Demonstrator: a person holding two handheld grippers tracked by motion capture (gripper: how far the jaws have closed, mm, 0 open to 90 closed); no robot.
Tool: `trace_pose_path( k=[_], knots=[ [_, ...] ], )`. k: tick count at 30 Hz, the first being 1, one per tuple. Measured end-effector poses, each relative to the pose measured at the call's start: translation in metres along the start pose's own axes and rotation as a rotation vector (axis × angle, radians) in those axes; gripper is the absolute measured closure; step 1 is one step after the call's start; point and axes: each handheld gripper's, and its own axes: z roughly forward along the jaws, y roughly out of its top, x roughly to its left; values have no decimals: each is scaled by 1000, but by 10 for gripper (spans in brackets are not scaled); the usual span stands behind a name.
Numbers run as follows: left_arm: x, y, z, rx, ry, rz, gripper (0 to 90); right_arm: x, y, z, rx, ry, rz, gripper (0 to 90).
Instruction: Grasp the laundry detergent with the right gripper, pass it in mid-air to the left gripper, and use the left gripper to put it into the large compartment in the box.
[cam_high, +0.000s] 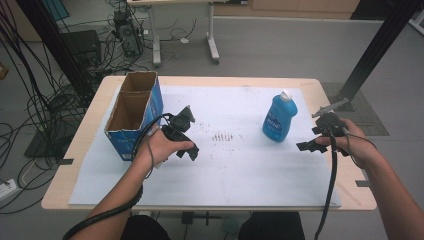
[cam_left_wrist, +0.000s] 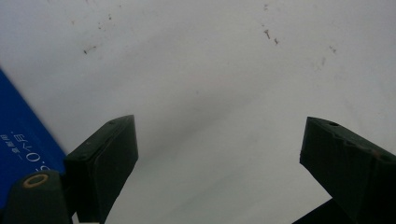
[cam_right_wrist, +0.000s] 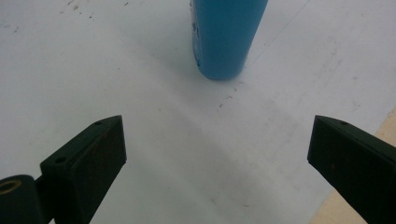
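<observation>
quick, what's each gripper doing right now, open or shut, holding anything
left gripper: open, nothing between its jaws, beside the blue box.
right gripper: open, empty, facing the blue bottle but apart from it.

A blue bottle (cam_high: 279, 119) with a white cap stands upright on the white sheet (cam_high: 240, 170), right of centre.

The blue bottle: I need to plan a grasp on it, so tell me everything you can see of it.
The blue bottle is translucent blue plastic with a white cap and a pale front label, unreadable here. It stands upright and capped on the white sheet at the table's right, touching nothing else. The right gripper, jaws open, stands apart from it.
</observation>
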Motion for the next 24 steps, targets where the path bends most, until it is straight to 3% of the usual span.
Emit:
trace_pose_path(
  k=[8, 19, 24],
  knots=[
    [2, -2, 1, 7, 4, -3, 117, 1, -8, 12, -55, -3, 9, 40],
    [-1, -4, 1, 4, 2, 6, 117, -1, -17, 24, -166, -38, -7, 39],
    [-2, -4, 1, 6, 2, 7, 117, -1, -21, 28, -191, -45, -21, 37]
  ],
)
